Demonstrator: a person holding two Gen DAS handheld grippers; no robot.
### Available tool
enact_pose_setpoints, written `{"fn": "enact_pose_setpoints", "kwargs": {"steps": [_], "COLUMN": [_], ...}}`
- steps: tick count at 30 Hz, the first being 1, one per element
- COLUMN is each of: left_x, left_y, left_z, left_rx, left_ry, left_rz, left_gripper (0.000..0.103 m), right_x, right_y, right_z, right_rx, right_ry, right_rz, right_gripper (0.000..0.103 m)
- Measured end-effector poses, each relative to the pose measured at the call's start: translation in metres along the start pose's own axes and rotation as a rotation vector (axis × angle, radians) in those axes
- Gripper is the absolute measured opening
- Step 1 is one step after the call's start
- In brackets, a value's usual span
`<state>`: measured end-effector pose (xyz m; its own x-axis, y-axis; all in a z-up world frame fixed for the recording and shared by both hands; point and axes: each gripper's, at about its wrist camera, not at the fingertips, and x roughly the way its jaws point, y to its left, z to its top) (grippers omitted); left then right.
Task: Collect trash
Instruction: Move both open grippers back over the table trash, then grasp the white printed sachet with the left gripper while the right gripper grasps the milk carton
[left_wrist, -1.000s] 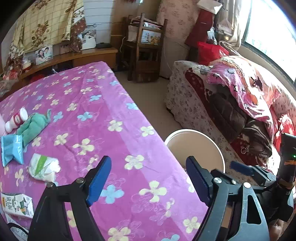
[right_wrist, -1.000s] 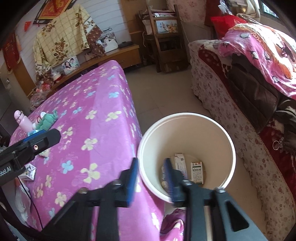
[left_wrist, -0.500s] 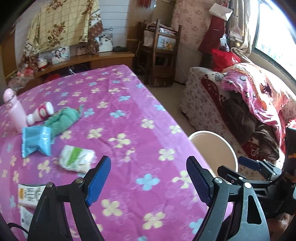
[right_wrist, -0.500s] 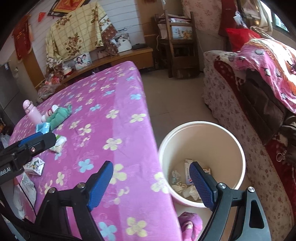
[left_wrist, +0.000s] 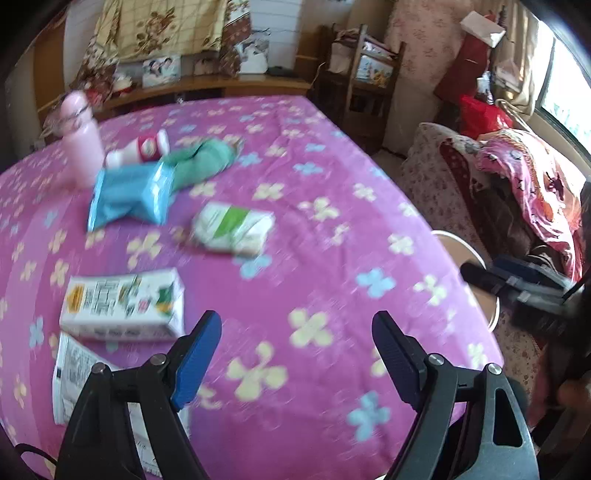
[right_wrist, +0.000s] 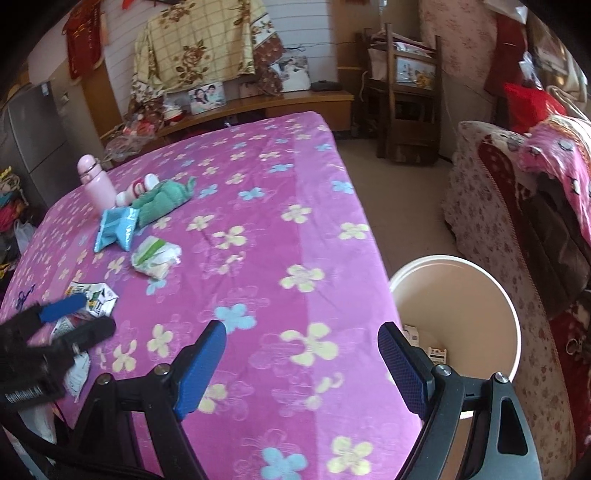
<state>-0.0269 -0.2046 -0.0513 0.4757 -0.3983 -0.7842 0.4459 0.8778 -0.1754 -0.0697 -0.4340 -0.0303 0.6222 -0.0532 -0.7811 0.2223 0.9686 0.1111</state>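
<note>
Both grippers, left and right, hung spread and empty above the purple flowered bench. Between pickups, I judged: the white printed carton lay near the left one, well apart from the cream plastic bucket; closing squarely across it seemed next.

One pink bottle, one small red-and-white bottle, one green cloth, one blue packet, one white-green wrapper, one carton, one bucket, two grippers counted.
</note>
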Motion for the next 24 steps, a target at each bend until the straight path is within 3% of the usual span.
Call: {"fn": "enact_pose_setpoints", "kwargs": {"steps": [10,15,19,24], "left_x": [-0.007,-0.03,-0.056,-0.086], "left_y": [0.075,0.129,0.172,0.209], "left_z": [-0.046,-0.069,-0.075,-0.071], "left_rx": [-0.063,-0.094,-0.109,-0.19], "left_ry": [0.118,0.159,0.157,0.132], "left_rz": [-0.024,0.02,0.07,0.049], "left_gripper": [0.084,0.084,0.084,0.084], "right_x": [0.005,0.014,0.022,0.038], "right_y": [0.054,0.081,0.101,0.146], "right_z": [0.004,0.004,0.005,0.003], "right_rx": [-0.075,-0.11,-0.115,-0.188], "right_ry": [0.023,0.042,0.072,0.117], "right_rz": [0.088,0.123,0.193,0.274], "right_gripper": [0.087,0.087,0.087,0.087]}}
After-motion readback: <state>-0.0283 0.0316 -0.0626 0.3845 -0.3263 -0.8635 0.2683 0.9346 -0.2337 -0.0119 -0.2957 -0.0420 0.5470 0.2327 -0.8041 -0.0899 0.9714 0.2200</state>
